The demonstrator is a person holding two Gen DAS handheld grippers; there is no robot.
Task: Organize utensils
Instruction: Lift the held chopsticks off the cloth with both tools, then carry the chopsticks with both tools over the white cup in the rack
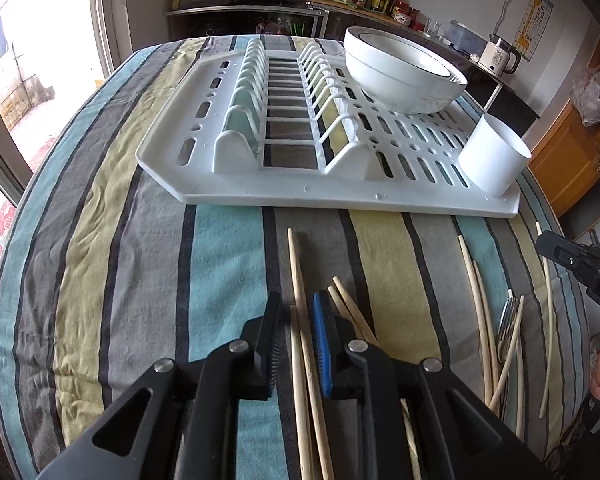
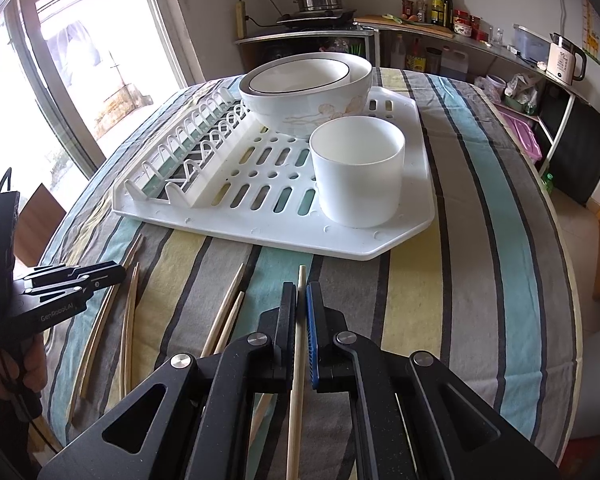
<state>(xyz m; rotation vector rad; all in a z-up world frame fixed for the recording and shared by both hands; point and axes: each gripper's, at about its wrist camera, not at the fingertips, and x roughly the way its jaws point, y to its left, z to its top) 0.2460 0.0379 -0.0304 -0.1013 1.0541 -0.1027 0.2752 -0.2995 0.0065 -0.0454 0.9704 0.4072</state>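
Right gripper clamps one chopstick mid-shaft, left gripper sits open astride a pair; light, stiff, prob. slippery, so grip mid-length.

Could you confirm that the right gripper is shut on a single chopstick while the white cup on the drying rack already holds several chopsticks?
Not quite: the cup is empty, as the right wrist view shows looking into it. The rest holds: the right gripper is shut on a single chopstick, and the cup stands on the drying rack.
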